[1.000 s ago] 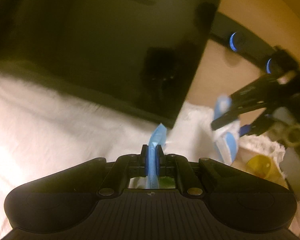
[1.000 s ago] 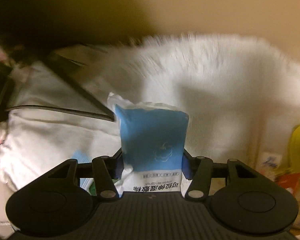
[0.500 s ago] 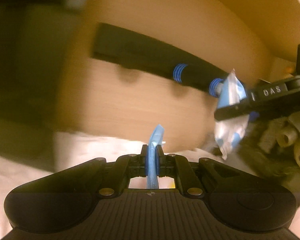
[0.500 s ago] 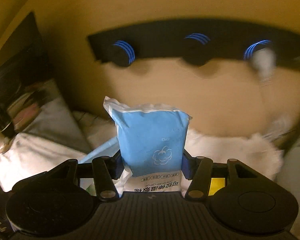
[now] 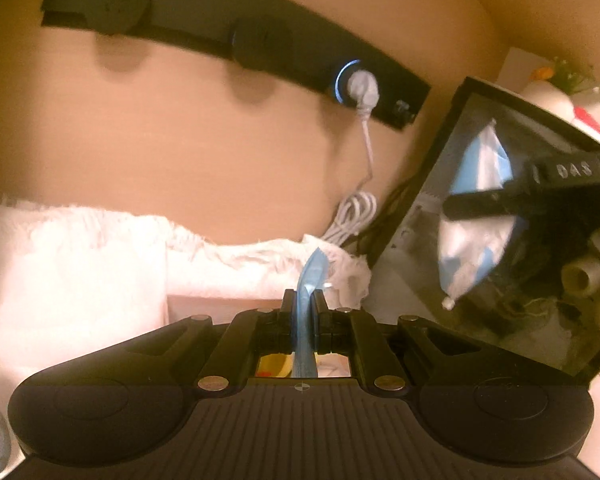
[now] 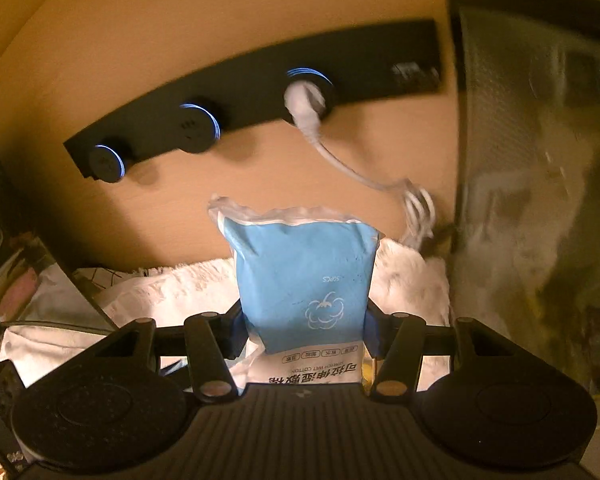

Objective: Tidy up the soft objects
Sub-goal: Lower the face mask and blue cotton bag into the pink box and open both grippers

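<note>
Blue cotton pack point(image 6: 304, 280) is clamped across its width by the right gripper point(image 6: 304, 334), held up before the black socket strip point(image 6: 260, 92). A thin blue packet edge point(image 5: 309, 292) is pinched by the closed left gripper point(image 5: 305, 308) above the white fluffy towel point(image 5: 100, 256).

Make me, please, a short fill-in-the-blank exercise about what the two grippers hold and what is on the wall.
1. The right gripper is closed on a ____ packet of cotton pads.
2. The left gripper pinches a thin blue item with its jaws almost ____.
3. A white plug sits in the black socket strip on the ____.

Missing words: blue; shut; wall
</note>
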`<state>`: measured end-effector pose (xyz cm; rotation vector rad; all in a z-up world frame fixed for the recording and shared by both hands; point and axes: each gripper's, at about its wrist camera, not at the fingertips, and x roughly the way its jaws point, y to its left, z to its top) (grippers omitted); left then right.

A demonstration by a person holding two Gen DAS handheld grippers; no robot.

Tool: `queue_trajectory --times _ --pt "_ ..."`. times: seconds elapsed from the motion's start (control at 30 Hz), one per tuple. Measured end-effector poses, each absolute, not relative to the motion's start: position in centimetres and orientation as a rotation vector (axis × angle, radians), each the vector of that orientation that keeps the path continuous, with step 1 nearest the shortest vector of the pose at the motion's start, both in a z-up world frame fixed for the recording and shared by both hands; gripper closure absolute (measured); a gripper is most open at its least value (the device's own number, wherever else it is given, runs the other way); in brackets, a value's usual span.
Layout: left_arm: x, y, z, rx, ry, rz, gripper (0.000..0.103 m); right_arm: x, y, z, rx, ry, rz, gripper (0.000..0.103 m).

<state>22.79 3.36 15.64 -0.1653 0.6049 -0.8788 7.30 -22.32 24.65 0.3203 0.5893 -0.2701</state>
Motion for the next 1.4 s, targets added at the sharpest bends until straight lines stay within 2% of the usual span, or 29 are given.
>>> queue_trajectory --times 0.1,0.17,0.3,0.43,0.53,0.77,0.97,1.13,1.4 --pt "23.8 2.6 13.9 -0.232 0.667 -0.912 0.094 7.3 -22.4 22.8 0.342 0.607 -0.244 0.048" --pt "24.5 1.4 11.9 -0.256 0.727 -0.918 0.09 7.9 -22.2 21.3 0.365 0.634 -0.237 0.048" --pt "25.8 -2.4 7.0 -0.008 0.88 -0.717 0.087 9.6 -22.2 18.4 0.402 0.703 -0.226 0.048" --pt "24.9 -2.1 5.3 0.016 0.818 -0.659 0.088 11.5 -21.9 15.5 0.414 0.774 -0.219 0.048" --pt "24.8 -1.8 5.6 -0.006 0.778 -0.643 0.091 13.4 -21.7 12.3 0.43 0.847 -0.222 0.048" --pt "25.1 0.7 7.3 -0.071 0.752 -0.664 0.091 18.2 -22.2 7.4 0.468 0.946 -0.187 0.048" --pt "24.1 1.9 8.7 -0.062 0.767 -0.726 0.091 22.2 -20.0 6.4 0.298 0.977 -0.194 0.049" --pt "23.6 1.6 7.5 -0.04 0.848 -0.758 0.091 24.3 -19.1 5.6 0.17 0.992 -0.205 0.049" --pt "25.2 -0.4 5.2 -0.04 0.922 -0.756 0.091 20.6 -19.8 9.5 0.181 0.879 -0.108 0.044"
